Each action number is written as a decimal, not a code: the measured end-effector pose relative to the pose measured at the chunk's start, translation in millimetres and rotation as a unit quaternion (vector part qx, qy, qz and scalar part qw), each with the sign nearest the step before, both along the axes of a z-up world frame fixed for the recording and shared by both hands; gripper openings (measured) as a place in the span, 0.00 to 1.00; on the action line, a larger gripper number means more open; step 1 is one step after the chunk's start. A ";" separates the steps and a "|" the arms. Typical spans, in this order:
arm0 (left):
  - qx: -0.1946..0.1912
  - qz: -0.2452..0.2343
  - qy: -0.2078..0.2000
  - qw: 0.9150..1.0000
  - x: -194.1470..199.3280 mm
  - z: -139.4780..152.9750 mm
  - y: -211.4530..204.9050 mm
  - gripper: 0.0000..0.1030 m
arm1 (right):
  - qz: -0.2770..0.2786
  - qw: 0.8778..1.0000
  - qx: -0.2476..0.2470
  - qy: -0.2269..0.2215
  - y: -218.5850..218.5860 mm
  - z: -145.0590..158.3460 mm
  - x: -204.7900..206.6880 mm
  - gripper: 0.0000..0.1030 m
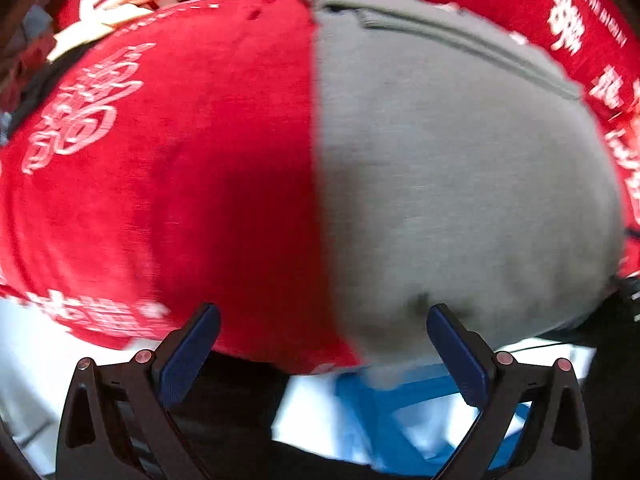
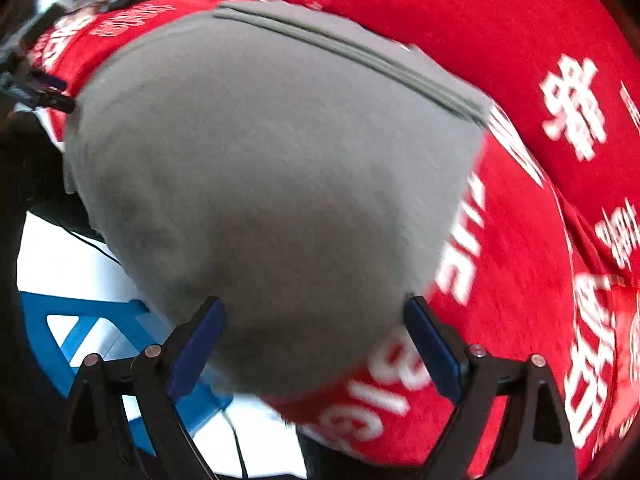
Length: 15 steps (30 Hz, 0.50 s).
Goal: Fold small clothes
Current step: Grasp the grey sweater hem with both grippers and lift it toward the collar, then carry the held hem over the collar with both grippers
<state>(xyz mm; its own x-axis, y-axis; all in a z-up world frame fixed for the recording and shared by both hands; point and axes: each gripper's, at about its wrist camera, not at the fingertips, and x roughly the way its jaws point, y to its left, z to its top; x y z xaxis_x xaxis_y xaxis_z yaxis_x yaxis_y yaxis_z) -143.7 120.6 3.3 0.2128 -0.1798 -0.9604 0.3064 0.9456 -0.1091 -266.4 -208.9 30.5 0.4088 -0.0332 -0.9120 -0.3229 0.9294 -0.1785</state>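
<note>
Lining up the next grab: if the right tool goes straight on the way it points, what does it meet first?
Most likely the grey garment: it fills the space ahead of the right tool, whose jaws stand open and empty. The red printed cloth lies just to the right. The picture is blurred, so depth is uncertain.

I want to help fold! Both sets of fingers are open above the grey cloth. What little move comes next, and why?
Probably lower the right gripper onto the near edge of the grey cloth and pinch it. The cloth lies flat on the red tablecloth, and neither the right nor the left gripper holds anything yet, so folding seems to need a grip first.
</note>
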 end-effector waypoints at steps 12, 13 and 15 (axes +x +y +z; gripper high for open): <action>-0.059 0.085 0.032 0.994 -9.1 -26.0 -13.5 1.00 | -0.176 0.960 0.210 0.054 -42.2 -17.3 -27.1 0.69; -0.061 0.088 0.033 0.994 -8.6 -28.0 -11.7 0.99 | -0.187 0.959 0.208 0.048 -41.6 -17.2 -27.6 0.69; -0.073 0.096 0.034 0.992 -13.0 -29.0 -8.3 0.94 | -0.205 0.955 0.212 0.042 -43.5 -14.9 -28.3 0.69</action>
<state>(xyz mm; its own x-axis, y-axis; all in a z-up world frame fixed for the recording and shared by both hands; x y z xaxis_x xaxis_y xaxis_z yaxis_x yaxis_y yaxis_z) -156.7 112.3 -25.7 0.1927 -0.2808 -0.9402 0.1105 0.9583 -0.2636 -294.7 -252.4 15.5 0.3657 0.2040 -0.9081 0.0866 0.9640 0.2514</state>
